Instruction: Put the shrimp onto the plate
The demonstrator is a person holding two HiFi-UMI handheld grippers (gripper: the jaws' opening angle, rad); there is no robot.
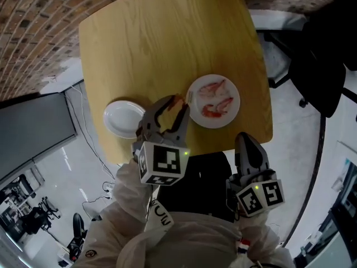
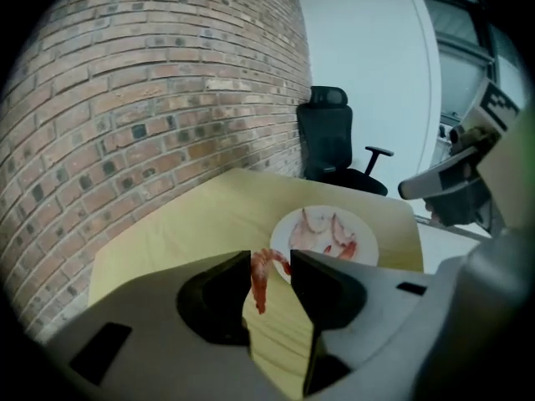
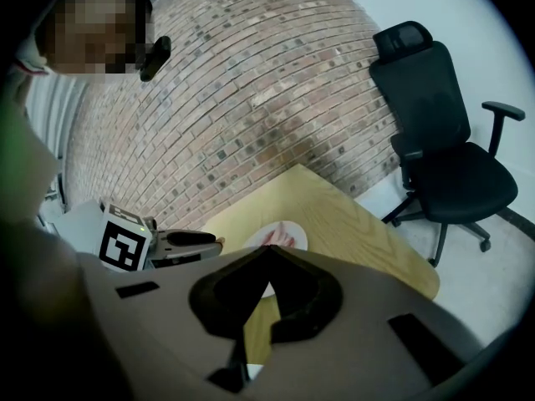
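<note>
**Head view with both gripper views.** You are holding the left gripper above the pale wooden bench, between two dishes. Its jaws are standing fairly wide and are pinching a curled orange-red shrimp at their tips. In the left gripper view the shrimp's body is hanging down against one jaw, clear of the bench. The shrimp is lying just beside the left rim of the round white plate, not over it. This plate is already carrying two more red-and-white shrimps. An empty round white dish is sitting on the other side of the left gripper. You are keeping the right gripper at the near edge of the bench, well apart from the shrimp. Its jaws are meeting at the tips with nothing between them. A black office chair is standing before the brick wall.
</note>
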